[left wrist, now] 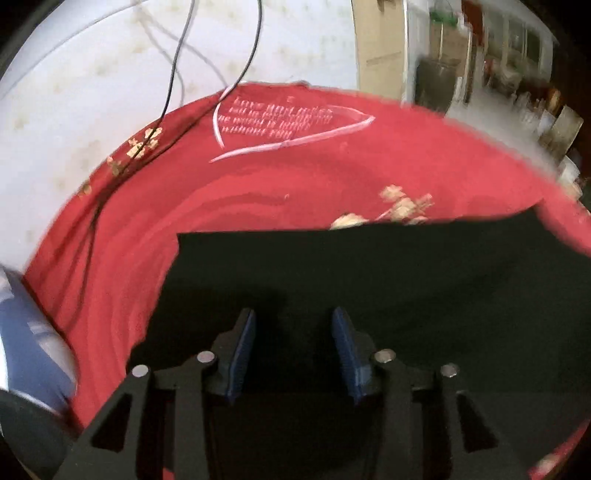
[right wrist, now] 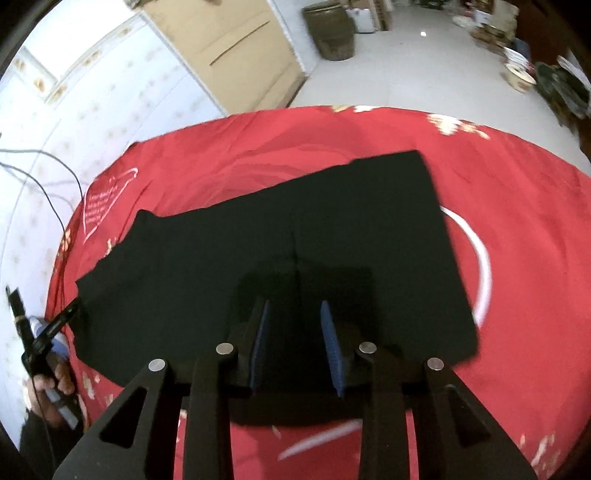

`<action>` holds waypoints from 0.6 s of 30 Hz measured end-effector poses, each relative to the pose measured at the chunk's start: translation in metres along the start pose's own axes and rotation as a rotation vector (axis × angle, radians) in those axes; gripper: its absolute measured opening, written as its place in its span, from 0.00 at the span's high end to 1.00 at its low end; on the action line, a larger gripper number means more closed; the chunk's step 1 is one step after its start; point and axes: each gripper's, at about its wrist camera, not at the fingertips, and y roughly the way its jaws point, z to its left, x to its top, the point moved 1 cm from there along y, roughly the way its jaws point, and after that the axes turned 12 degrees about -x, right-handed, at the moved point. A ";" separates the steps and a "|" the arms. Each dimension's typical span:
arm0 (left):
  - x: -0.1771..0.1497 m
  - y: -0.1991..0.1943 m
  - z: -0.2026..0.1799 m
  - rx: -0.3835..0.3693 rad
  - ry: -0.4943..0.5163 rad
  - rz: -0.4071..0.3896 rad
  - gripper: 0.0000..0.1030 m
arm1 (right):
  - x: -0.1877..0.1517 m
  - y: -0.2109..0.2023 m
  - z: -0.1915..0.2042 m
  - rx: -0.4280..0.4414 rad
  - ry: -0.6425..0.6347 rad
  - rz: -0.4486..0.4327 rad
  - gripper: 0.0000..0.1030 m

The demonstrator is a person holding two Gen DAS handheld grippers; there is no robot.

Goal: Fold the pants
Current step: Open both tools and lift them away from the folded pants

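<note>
Black pants [right wrist: 314,236] lie flat on a red bedspread [right wrist: 517,206], folded into a long dark shape; they also show in the left wrist view [left wrist: 369,280]. My right gripper [right wrist: 294,308] is open and empty, hovering above the near edge of the pants. My left gripper [left wrist: 293,315] is open and empty, above the left part of the pants. The left gripper also shows at the far left of the right wrist view [right wrist: 48,328], held in a hand.
The red bedspread [left wrist: 258,184] has white heart-shaped lettering [left wrist: 280,122] and gold flowers. Black cables [left wrist: 173,74] hang along the white patterned wall at left. A cardboard board [right wrist: 229,48], a dark barrel [right wrist: 332,29] and floor clutter lie beyond the bed.
</note>
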 end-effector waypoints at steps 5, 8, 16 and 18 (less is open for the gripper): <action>0.014 -0.007 0.019 0.098 -0.142 -0.012 0.54 | 0.003 -0.002 0.004 -0.077 -0.032 -0.079 0.72; 0.009 -0.032 -0.005 0.009 -0.075 -0.080 0.54 | 0.005 -0.012 -0.004 -0.058 0.006 -0.130 0.69; -0.019 -0.045 -0.060 -0.083 0.017 0.005 0.54 | -0.002 -0.011 -0.020 -0.126 0.042 -0.085 0.65; -0.029 -0.067 -0.073 -0.100 0.035 -0.018 0.53 | -0.008 -0.021 -0.016 -0.096 0.042 -0.089 0.65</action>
